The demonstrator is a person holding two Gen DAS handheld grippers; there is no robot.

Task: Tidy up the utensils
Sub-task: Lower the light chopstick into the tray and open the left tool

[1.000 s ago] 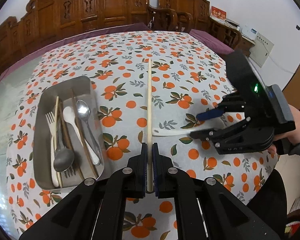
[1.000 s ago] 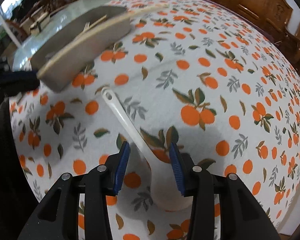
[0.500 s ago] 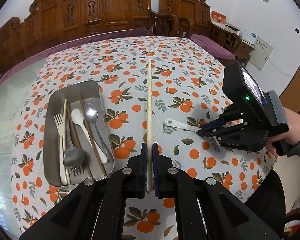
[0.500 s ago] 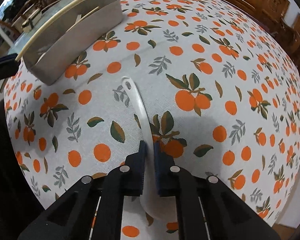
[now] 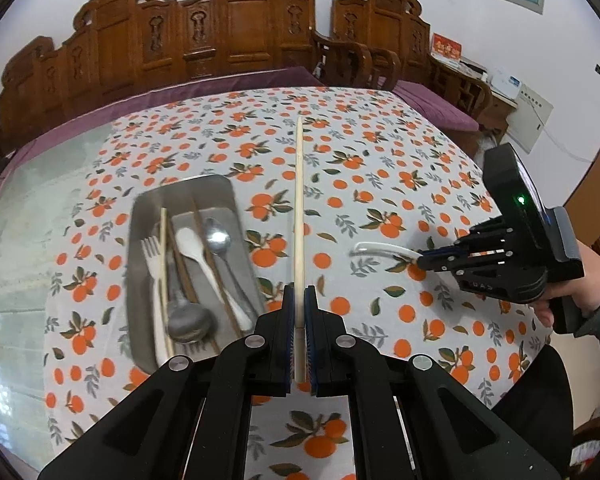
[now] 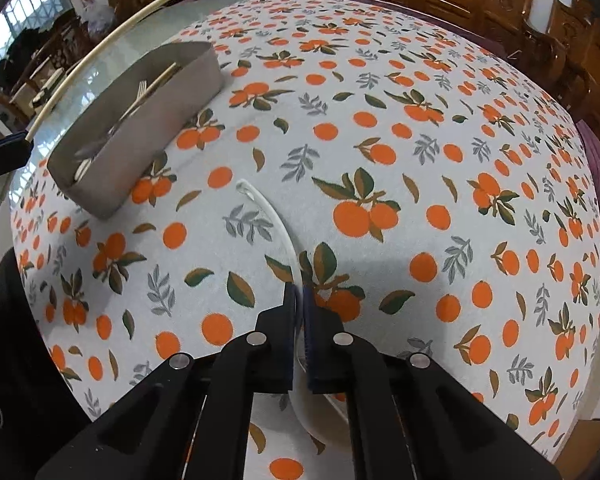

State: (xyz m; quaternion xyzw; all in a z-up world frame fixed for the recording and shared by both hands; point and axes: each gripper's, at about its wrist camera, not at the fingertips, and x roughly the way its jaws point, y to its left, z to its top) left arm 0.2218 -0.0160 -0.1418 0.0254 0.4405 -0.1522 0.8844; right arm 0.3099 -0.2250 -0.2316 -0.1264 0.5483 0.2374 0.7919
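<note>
Landmark: rectangular brushed-metal tray [image 5: 140,248] with rounded corners and upright walls, standing on the bench [image 5: 380,152], which is covered by a white cloth printed with oranges and leaves. Left tongs [image 5: 299,312] are clamped on a long, thin, pale chopstick [image 5: 299,208], smooth and straight, held just to the right of the tray and running parallel to its long side, above the cloth. Right tongs [image 6: 299,316] are closed on the curved handle of a glossy white plastic spoon [image 6: 276,220], well to the right of the tray; its looped handle end points toward the tray, its bowl sits under the tongs. Whether the spoon touches the cloth cannot be told. Inside the tray: white fork [image 5: 152,256], white spoon [image 5: 194,246], two steel spoons, pale and dark chopsticks lying lengthwise.
</note>
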